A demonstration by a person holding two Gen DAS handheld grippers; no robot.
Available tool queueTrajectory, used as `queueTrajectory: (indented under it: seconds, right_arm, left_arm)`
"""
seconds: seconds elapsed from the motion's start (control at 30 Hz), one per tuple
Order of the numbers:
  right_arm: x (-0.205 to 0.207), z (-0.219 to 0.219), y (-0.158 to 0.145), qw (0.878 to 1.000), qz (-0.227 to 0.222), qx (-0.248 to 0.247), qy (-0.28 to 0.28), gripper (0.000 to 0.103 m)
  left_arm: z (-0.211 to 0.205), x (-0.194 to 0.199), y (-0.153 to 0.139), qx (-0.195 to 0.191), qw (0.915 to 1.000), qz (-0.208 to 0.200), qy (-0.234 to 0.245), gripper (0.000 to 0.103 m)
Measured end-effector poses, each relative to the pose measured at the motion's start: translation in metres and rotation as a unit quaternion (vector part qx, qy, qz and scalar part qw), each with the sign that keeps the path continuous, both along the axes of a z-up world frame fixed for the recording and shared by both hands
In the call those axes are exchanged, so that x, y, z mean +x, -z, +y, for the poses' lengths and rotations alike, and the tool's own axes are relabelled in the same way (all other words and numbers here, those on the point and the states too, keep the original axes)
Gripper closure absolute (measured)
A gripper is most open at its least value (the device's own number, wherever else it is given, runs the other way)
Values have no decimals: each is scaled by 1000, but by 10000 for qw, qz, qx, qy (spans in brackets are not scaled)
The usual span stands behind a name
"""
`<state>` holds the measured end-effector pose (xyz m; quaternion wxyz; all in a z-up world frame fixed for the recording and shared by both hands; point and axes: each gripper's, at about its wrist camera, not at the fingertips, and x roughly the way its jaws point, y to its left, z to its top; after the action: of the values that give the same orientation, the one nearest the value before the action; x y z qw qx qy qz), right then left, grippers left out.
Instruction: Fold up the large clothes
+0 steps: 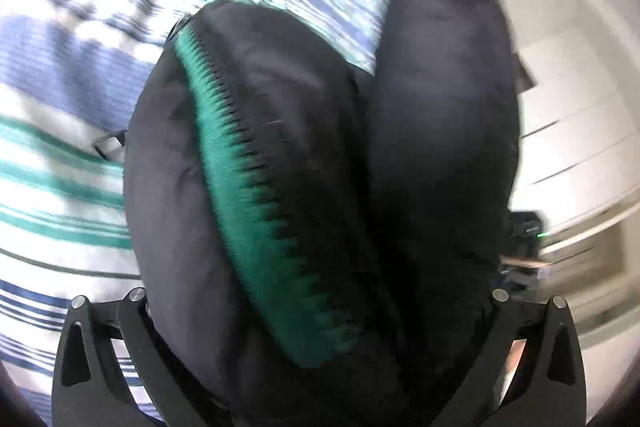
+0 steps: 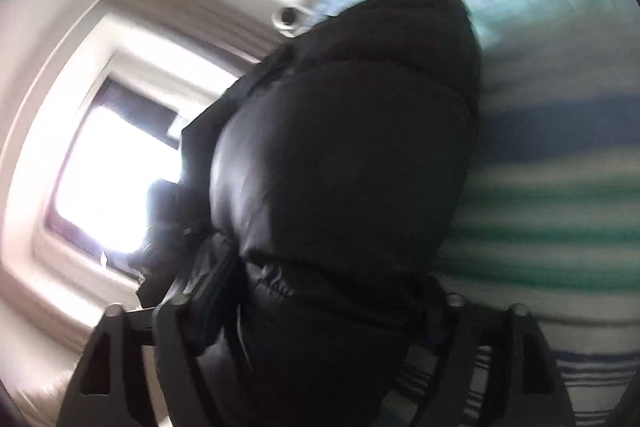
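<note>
In the left wrist view, the left tongs (image 1: 320, 367) pointed forward and down over the bed, clamped around a bulky black padded jacket with a green ribbed band (image 1: 280, 195), which bulged up between both fingers above the blue, green and white striped bedspread (image 1: 68, 75). In the blurred right wrist view, the right tongs (image 2: 316, 367) tilted towards a bright window (image 2: 108, 167), gripping another puffy fold of the same jacket, raised beside the bedspread.
</note>
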<state>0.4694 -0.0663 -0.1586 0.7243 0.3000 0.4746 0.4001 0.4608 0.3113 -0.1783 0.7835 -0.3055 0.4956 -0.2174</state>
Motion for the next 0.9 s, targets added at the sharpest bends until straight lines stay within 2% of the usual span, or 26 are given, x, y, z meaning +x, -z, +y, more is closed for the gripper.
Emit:
queueTrajectory:
  seconds: [0.07,0.1,0.13,0.2,0.27,0.3,0.33,0.37,0.4,0.43,0.47,0.5,0.57,0.6,0.67,0.77,0.83,0.9]
  right_arm:
    - [-8,-9,-5,9999,-46,-24,139,19]
    - [-17,-14,-12,9994,-152,-194,249,19]
    - [-24,-19,-22,9979,-289,-452,375,19]
    - [-48,-33,-57,9817,-984,-1440,763,19]
    - [-76,-37,-87,9543,-1638,-2291,1000,19]
    - [-97,-34,-106,9310,-1982,-2842,1148,18]
    - [-108,-32,-116,9134,-2205,-3191,1239,18]
    - [-130,-25,-131,8861,-2498,-3647,1396,18]
    - [-141,-46,-135,8716,-2630,-3862,1481,18]
    - [-161,-42,-147,8556,-2782,-4075,1563,18]
    - [-177,-34,-156,8415,-2948,-4216,1653,18]
    - [-185,-28,-162,8327,-3090,-4250,1742,18]
    - [-212,-22,-183,8182,-3341,-4241,1976,18]
    - [-225,-19,-192,8152,-3425,-4187,2068,18]
    - [-233,-12,-201,8183,-3407,-4114,2124,18]
    - [-254,-14,-211,8305,-3342,-3964,2038,18]
    - [-265,-14,-213,8270,-3367,-4024,2019,18]
    - [-276,-13,-216,8209,-3401,-4119,2019,18]
  left_arm:
    - [4,-7,-9,130,9999,-64,55,1]
    - [8,-14,-16,243,9996,-85,67,1]
    - [13,-24,-25,421,9990,-172,43,1]
    - [15,-47,-55,976,9943,-437,2,1]
    - [10,-76,-83,1777,9805,-842,-11,1]
    - [3,-95,-98,2239,9684,-1096,-50,1]
    - [-4,-108,-109,2520,9590,-1289,-105,1]
    - [-14,-125,-123,2824,9469,-1524,-210,1]
    - [-25,-144,-136,3081,9344,-1751,-356,1]
    - [-38,-163,-148,3286,9224,-1963,-518,1]
    - [-57,-159,-149,3421,9142,-2080,-623,1]
    - [-73,-167,-156,3537,9066,-2196,-693,0]
    - [-98,-183,-167,3685,8964,-2348,-745,0]
    - [-113,-206,-176,3694,8939,-2423,-763,0]
    - [-132,-227,-184,3676,8897,-2580,-820,0]
    - [-164,-255,-196,3715,8828,-2680,-1043,0]
    - [-175,-265,-197,3917,8741,-2608,-1204,0]
    - [-185,-276,-204,3957,8723,-2597,-1228,0]
